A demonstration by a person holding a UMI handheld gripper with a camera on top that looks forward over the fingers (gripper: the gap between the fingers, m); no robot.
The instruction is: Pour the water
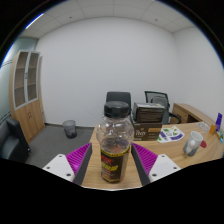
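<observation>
A clear plastic bottle [115, 140] with a black cap and a dark yellow-and-red label stands upright between my fingers, its base close over the wooden table [170, 165]. My gripper [114, 150] is shut on the bottle, and both purple pads [80, 156] lie against the labelled part of its sides. Whether the base rests on the table or hangs just above it, I cannot tell. A small whitish cup [191, 146] stands on the table to the right of the fingers, and another pale cup [203, 129] stands beyond it.
Cardboard boxes [148, 120] sit at the table's far side behind the bottle. Two black office chairs [155, 100] stand beyond them. A wooden cabinet [27, 85] lines the left wall, with a grey bin [69, 127] on the floor.
</observation>
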